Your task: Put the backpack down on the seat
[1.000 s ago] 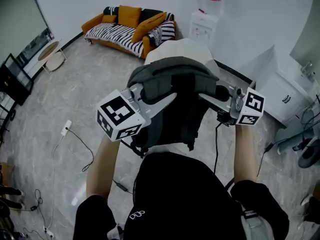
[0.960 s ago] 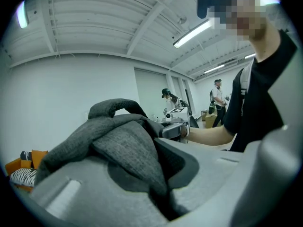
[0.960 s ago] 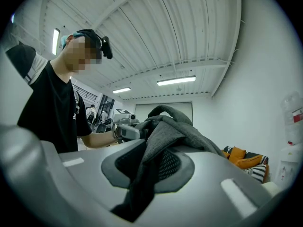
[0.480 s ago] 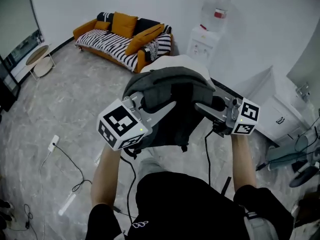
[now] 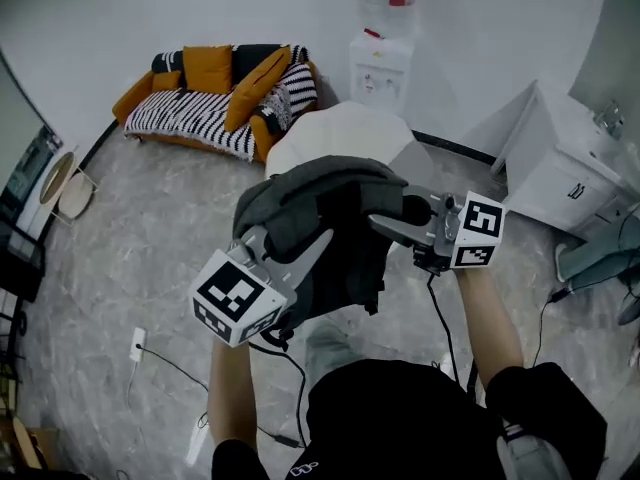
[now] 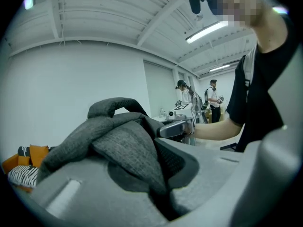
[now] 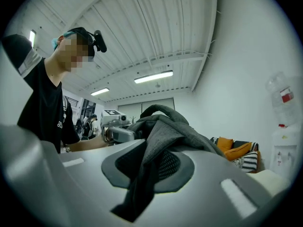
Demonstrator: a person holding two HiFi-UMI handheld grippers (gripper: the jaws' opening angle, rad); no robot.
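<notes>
1. Since a second ago, the backpack and both grippers are carried closer to the white seat, more of which is now seen beyond the bag.
2. From the backpack, the seat lies at 12 o'clock in the head view. The bag is held in the air, judged just short of it.
3. The left gripper is set at 7 o'clock of the bag and the right gripper at 3 o'clock, slightly nearer the seat. Each pair of jaws is clamped on a grey strap fold.
4. The backpack is seen as dark grey and soft, with mesh-backed padding and a top carry loop. Its long axis hangs from the jaws towards the floor.
</notes>
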